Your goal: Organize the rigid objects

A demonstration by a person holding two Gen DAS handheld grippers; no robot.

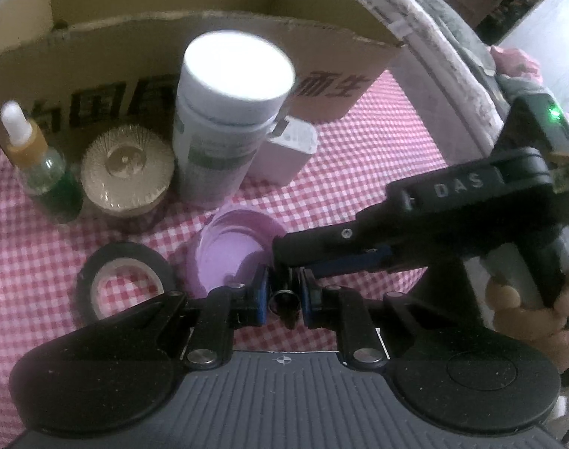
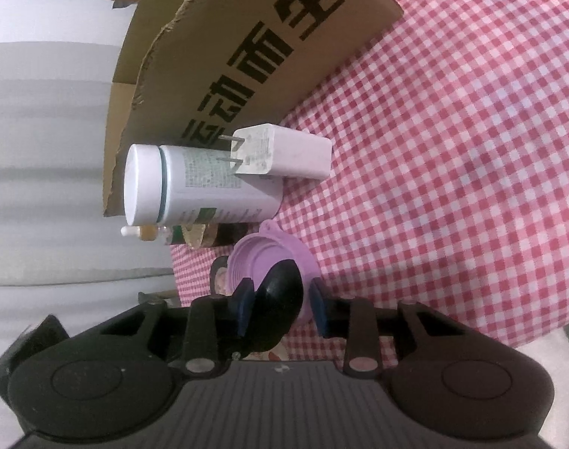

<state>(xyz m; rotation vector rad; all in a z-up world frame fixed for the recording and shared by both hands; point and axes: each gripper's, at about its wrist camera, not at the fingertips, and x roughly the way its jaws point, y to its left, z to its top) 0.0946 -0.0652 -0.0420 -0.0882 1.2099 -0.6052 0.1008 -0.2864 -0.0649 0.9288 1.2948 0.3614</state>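
My left fingers [image 1: 282, 295] pinch a small dark ring [image 1: 283, 299] just short of the purple lid [image 1: 232, 250] on the checked desk [image 1: 359, 172] — my right fingers [image 2: 280, 310], half-spread, straddle my left gripper's tip.

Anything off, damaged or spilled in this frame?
Two things. The cardboard box has a ragged, torn top edge on its front wall. The purple lid lies inside-up on the checked cloth, and no open container that it would fit is visible. No spill shows.
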